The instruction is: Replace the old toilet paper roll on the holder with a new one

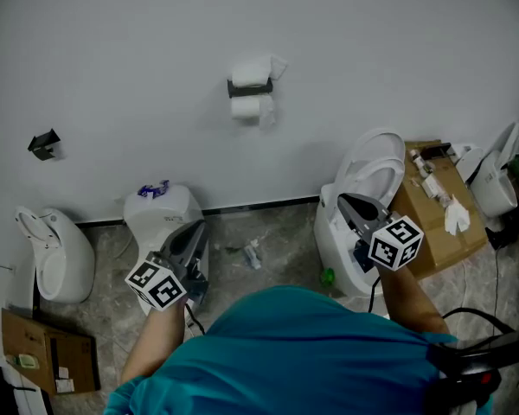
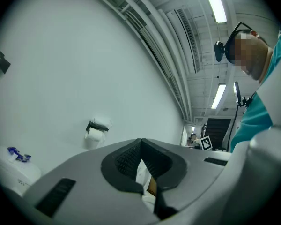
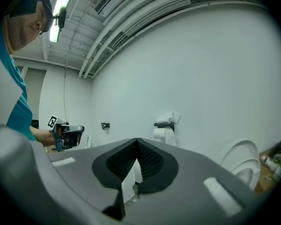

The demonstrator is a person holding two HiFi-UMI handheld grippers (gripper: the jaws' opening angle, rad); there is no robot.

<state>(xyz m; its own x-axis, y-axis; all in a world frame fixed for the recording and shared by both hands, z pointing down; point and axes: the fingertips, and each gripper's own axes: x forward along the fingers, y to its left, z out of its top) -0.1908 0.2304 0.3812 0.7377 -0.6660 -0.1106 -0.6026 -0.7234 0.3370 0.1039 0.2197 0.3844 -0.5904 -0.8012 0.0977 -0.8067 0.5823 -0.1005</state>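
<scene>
Head view: the left gripper (image 1: 195, 229) and the right gripper (image 1: 348, 202) both have jaws pressed together, holding nothing. The toilet paper roll (image 1: 249, 109) hangs on the wall holder (image 1: 249, 87), well apart from both.

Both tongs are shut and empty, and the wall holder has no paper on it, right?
No. The head view shows a toilet paper roll hanging on the wall holder. The left tongs and right tongs are shut and empty, as you said.
</scene>
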